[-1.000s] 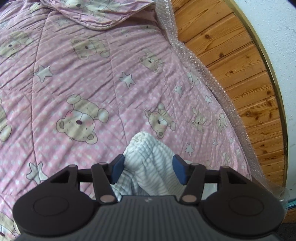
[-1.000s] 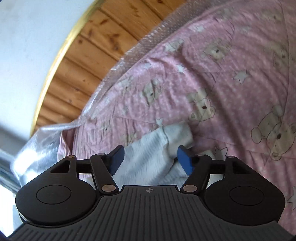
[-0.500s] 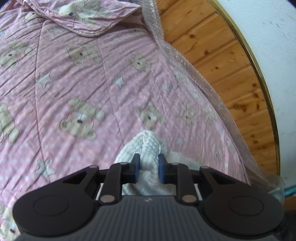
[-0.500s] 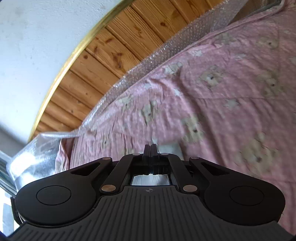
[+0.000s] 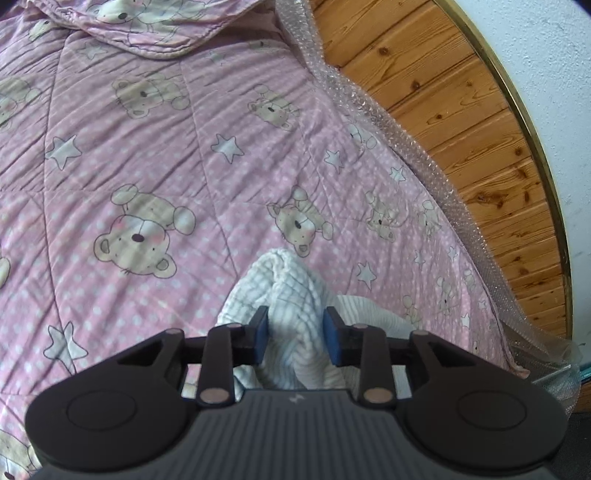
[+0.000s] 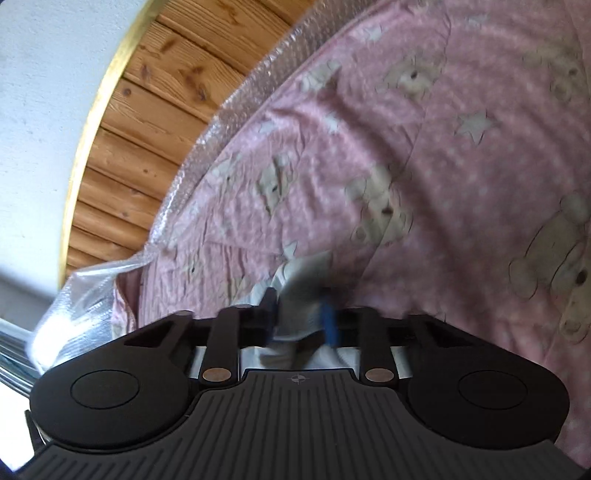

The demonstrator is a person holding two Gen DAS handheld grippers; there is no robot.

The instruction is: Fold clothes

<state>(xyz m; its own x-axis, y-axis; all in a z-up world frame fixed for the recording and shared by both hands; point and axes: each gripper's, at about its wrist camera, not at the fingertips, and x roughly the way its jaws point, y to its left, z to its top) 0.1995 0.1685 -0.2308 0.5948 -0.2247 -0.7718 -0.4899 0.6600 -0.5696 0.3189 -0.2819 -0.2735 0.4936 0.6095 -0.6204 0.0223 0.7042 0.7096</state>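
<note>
A white ribbed garment [image 5: 291,295] lies bunched on a pink bear-print quilt [image 5: 147,166]. My left gripper [image 5: 295,334] has its blue pads partly apart, with a fold of the garment standing between them. In the right wrist view the same white garment [image 6: 303,284] sits between the pads of my right gripper [image 6: 301,317], which are also partly apart; that view is blurred. Most of the garment is hidden under both gripper bodies.
The quilt covers a bed, with a folded-back flap [image 5: 147,26] at the far end. Bubble wrap [image 5: 369,107] runs along the bed's edge beside a wooden plank wall [image 5: 461,122]. Bubble wrap [image 6: 74,306] also bunches at the left in the right wrist view.
Both grippers closed on the garment half a second ago and have since widened again. The garment fold still stands between each pair of pads.
</note>
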